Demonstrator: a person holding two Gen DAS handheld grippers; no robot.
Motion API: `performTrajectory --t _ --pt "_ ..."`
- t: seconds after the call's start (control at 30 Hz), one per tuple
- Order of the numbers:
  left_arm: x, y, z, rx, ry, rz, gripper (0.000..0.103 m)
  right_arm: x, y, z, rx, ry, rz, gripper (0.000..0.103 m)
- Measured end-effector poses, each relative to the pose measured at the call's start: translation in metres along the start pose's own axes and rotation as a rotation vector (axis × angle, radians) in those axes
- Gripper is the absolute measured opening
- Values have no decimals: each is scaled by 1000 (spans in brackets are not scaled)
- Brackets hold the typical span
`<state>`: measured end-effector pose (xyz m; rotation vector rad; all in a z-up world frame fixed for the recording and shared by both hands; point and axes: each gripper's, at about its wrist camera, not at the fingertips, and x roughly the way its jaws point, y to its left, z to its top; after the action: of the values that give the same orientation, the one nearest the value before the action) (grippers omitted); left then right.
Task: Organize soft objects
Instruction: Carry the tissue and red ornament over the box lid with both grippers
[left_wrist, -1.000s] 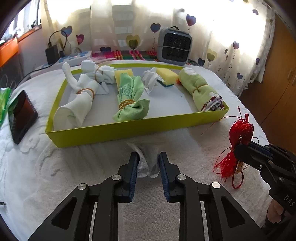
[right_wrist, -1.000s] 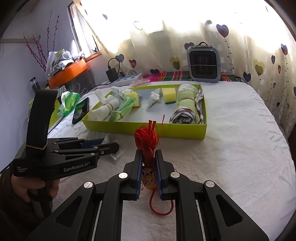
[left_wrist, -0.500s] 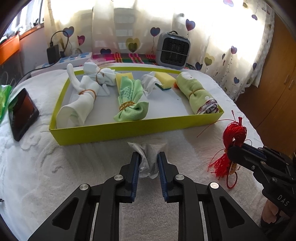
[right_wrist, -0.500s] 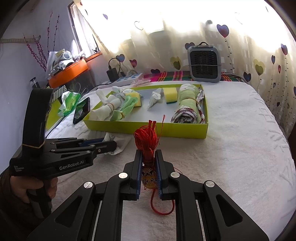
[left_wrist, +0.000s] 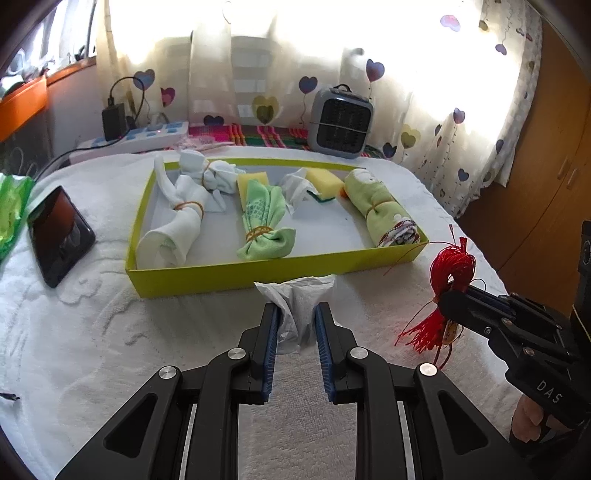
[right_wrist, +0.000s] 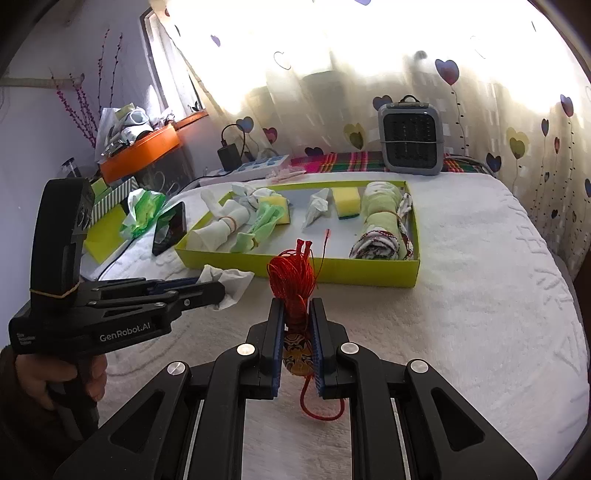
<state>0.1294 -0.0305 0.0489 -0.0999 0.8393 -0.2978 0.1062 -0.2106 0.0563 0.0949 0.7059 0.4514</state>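
Note:
My left gripper (left_wrist: 295, 314) is shut on a crumpled white tissue (left_wrist: 297, 304) and holds it just in front of the yellow-green tray (left_wrist: 258, 271). It also shows in the right wrist view (right_wrist: 212, 293) with the tissue (right_wrist: 231, 282). My right gripper (right_wrist: 297, 314) is shut on a red tassel ornament (right_wrist: 293, 280), seen at the right in the left wrist view (left_wrist: 452, 275). The tray holds a white rolled cloth (left_wrist: 173, 229), a green rolled cloth (left_wrist: 264, 221), a white tissue (left_wrist: 295, 184), a yellow sponge (left_wrist: 325, 179) and a green towel roll (left_wrist: 380, 206).
A black phone (left_wrist: 59, 234) lies left of the tray on the white bedspread (left_wrist: 92, 332). A grey heater (left_wrist: 341, 123) and a power strip (left_wrist: 144, 136) stand behind the tray. A green plastic bag (right_wrist: 142, 210) is at far left. A wooden wardrobe (left_wrist: 554, 166) is on the right.
Both grippers have lifted slightly and drawn back from the tray, still holding the tissue and the red tassel.

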Motion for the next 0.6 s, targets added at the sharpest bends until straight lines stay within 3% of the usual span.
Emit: performTrajectory --t 0.6 --pt "-27 7 23 11 -77 5 19 -6 11 22 -23 -45 -11 14"
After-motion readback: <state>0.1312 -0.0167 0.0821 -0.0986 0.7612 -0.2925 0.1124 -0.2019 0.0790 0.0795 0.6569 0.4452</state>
